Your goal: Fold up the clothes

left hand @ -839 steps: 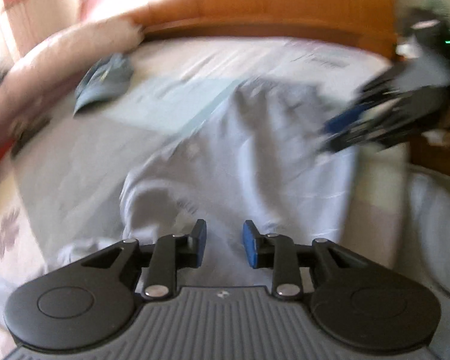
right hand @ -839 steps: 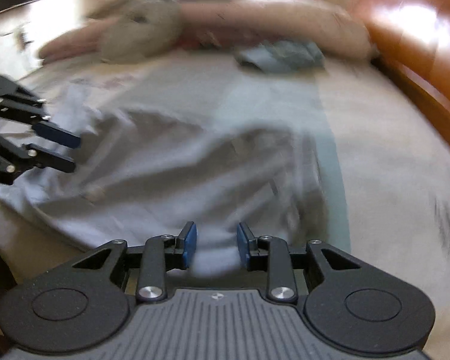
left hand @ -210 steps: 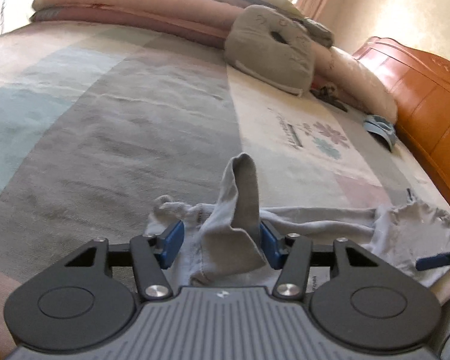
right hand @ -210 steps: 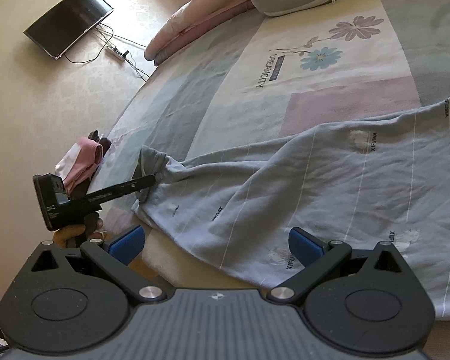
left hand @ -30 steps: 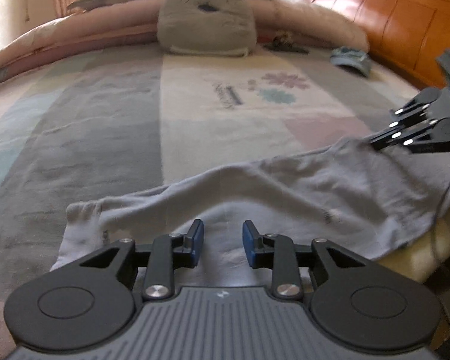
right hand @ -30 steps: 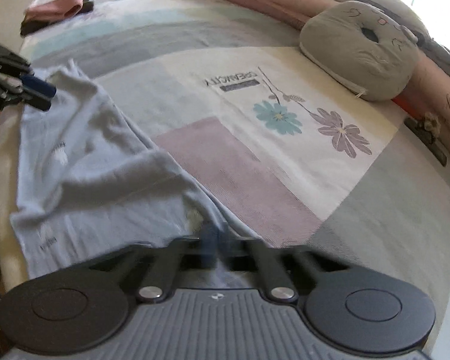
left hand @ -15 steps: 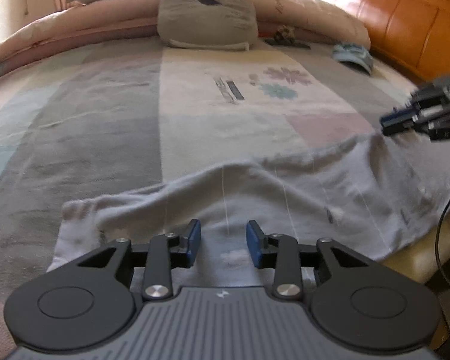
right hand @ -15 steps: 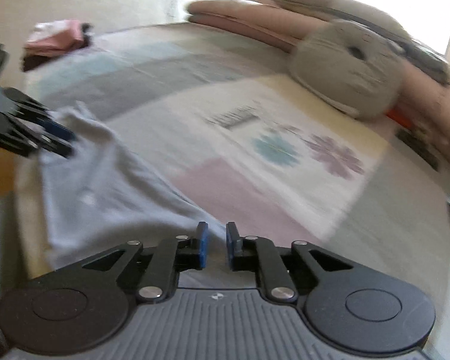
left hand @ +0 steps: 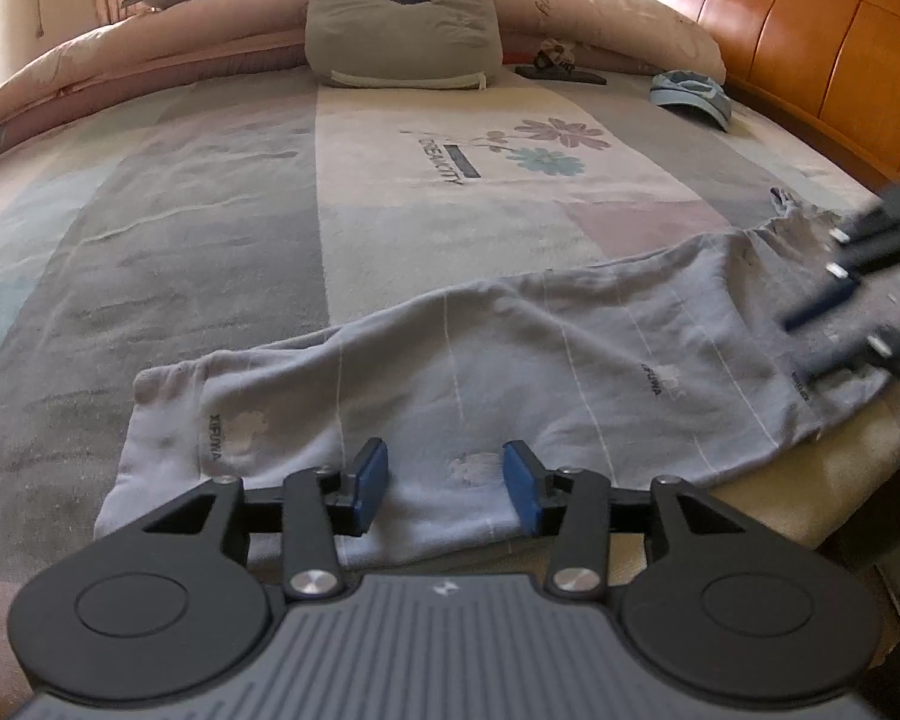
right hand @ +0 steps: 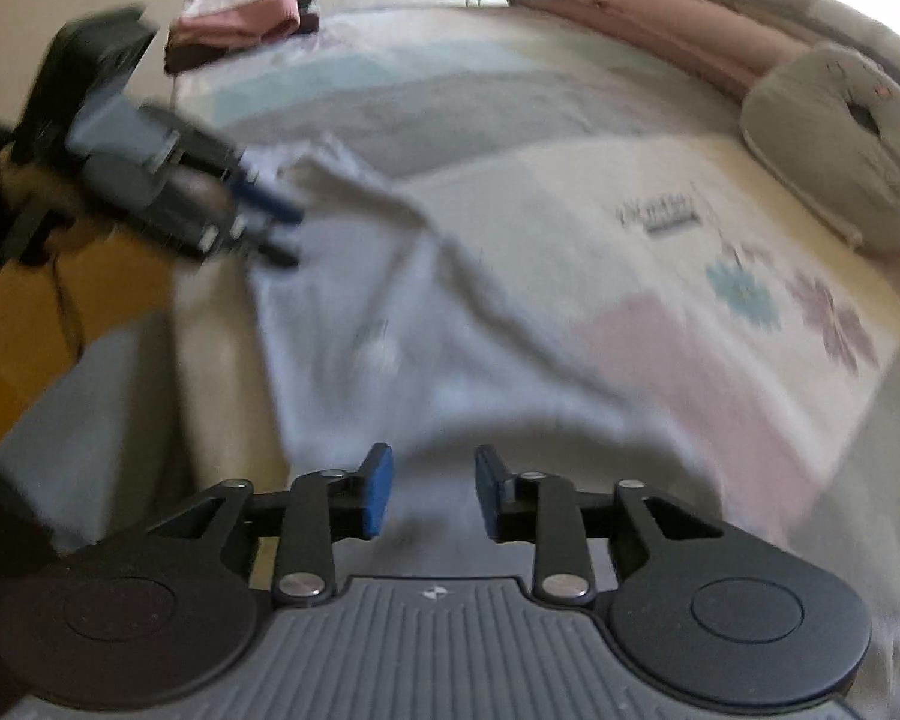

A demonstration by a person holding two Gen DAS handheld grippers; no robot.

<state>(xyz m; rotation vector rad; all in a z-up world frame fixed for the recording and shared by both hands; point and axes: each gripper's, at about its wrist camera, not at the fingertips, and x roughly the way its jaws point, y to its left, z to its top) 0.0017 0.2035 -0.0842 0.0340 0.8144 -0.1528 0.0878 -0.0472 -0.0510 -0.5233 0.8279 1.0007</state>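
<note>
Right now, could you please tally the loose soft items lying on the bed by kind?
Garment laid out flat: 1, the grey-blue garment
Cushions: 1, the grey cat-face cushion
Caps: 1, the blue cap
Stacks of folded clothes: 1, the pink-topped stack
Total: 4

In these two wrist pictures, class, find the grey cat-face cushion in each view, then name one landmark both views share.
Left wrist view: the grey cat-face cushion sits top centre, against the rolled quilts.
Right wrist view: the cushion lies at the right edge, upper part.
Shared landmark: the flower print on the bedsheet.
</note>
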